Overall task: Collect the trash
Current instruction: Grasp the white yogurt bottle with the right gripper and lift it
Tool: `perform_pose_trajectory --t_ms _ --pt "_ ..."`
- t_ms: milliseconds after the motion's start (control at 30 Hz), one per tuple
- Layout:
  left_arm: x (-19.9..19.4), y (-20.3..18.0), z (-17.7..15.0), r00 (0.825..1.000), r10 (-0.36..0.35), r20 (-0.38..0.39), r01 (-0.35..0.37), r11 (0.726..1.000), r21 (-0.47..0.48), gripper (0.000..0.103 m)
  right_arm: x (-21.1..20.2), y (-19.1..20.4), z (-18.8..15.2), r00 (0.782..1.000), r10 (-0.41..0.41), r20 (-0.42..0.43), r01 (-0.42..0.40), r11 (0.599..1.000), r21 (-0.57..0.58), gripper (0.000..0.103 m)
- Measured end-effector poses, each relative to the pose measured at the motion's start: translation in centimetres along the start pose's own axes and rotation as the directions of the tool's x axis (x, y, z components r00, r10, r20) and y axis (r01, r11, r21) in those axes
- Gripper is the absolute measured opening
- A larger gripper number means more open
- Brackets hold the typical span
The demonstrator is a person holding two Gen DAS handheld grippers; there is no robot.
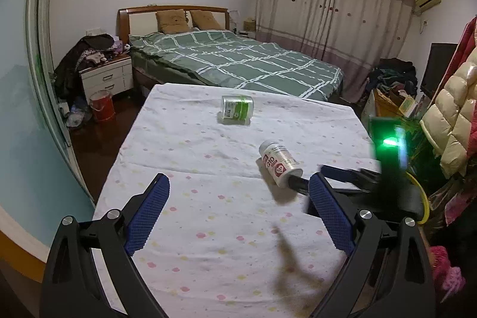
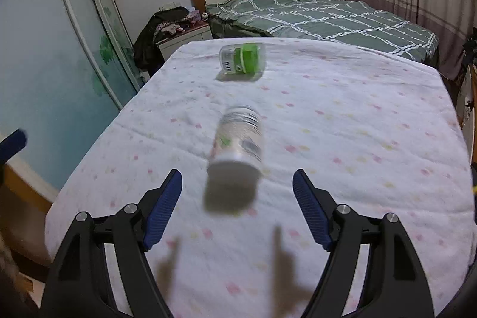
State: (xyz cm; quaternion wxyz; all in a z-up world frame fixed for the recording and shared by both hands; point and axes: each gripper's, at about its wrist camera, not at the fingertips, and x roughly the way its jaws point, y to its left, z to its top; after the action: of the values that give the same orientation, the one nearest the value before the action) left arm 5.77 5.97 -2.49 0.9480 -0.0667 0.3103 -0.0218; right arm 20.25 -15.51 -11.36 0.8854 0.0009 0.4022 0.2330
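On tablecloth (image 2: pixel 357 109), white bottle (image 2: pixel 237 136) lies w/ cap toward camera.

The white bottle (image 2: pixel 237 139) on the tabletop (image 2: pixel 357 124) is smeared by motion blur in the right wrist view, so its label cannot be read. In the left wrist view the right tongs (image 1: pixel 342 175) are a dark blur, mostly hidden behind the left tongs' own blue pad (image 1: pixel 328 207), and they cover the far end of that bottle (image 1: pixel 278 163). The small print on the green-banded jar (image 1: pixel 237 110) is too small to read. Both picture edges cut off the tongs' black frames and the tabletop's near edge
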Motion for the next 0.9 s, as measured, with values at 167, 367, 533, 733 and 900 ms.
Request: perform_pose_trajectory --t_ms 167,367,533,733,900 --pt "0.9 -0.5 0.0 1.000 -0.021 -0.003 0.021 1.000 0.001 0.093 3.0 0.2 0.4 0.999 -0.020 -0.049 0.022 0.999 0.027 0.073" --pt "1.9 -0.4 -0.4 0.999 -0.037 -0.019 0.037 0.999 -0.024 0.093 4.7 1.0 1.3 0.996 -0.057 -0.064 0.057 0.998 -0.001 0.064" --pt "2.0 -0.7 -0.8 0.999 -0.035 -0.026 0.035 0.999 -0.013 0.093 4.9 0.7 1.5 0.995 -0.065 -0.074 0.066 0.998 0.012 0.045" --pt "2.5 -0.5 -0.8 0.999 -0.037 -0.038 0.036 0.999 -0.023 0.093 2.0 0.3 1.6 0.998 -0.063 -0.011 0.063 0.998 0.004 0.045" --pt "3.0 -0.8 -0.9 0.998 -0.045 -0.047 0.045 0.999 -0.013 0.093 -1.5 -0.7 1.3 0.999 -0.042 0.028 0.042 0.999 0.001 0.045"
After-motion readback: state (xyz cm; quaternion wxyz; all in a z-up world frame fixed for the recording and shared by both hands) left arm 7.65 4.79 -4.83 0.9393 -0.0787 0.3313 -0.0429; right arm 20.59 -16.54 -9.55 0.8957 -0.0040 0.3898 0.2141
